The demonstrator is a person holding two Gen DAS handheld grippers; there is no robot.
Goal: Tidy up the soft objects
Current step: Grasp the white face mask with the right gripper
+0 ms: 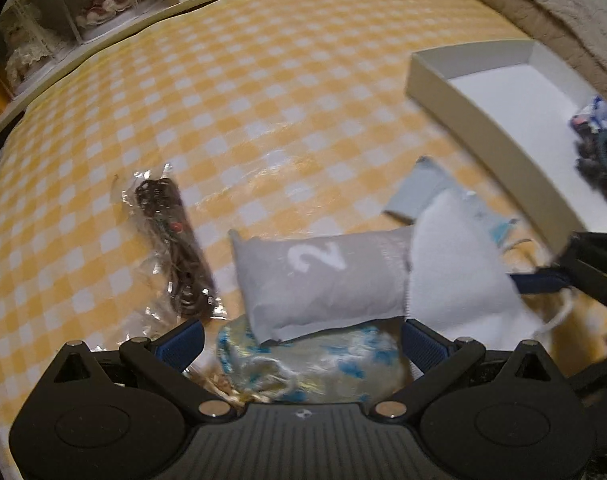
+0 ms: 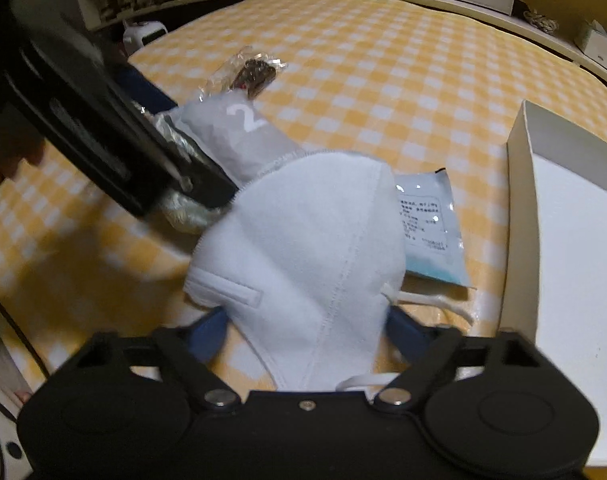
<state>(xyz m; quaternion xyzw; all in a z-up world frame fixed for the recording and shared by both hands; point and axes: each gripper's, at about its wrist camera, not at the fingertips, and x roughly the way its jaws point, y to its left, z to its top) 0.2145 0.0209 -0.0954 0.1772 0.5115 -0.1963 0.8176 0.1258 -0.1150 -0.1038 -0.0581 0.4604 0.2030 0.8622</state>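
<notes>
A grey pouch marked "2" (image 1: 323, 280) lies on the yellow checked cloth, also in the right wrist view (image 2: 243, 132). A white folded face mask (image 2: 303, 248) lies beside it, also in the left wrist view (image 1: 455, 264). My left gripper (image 1: 303, 340) is open, its blue pads on either side of a clear bag with blue and white contents (image 1: 311, 360) under the pouch. My right gripper (image 2: 307, 332) is open, its fingers straddling the mask's near end. A white box (image 1: 483, 120) lies to the right, also in the right wrist view (image 2: 519, 200).
A clear packet with dark items (image 1: 171, 236) lies left of the pouch. A sealed blue-white sachet (image 2: 431, 228) lies beside the mask. Dark and blue items (image 1: 599, 148) sit in the box. Shelves (image 1: 83, 12) line the far edge. The left gripper's body (image 2: 103, 120) crosses the right wrist view.
</notes>
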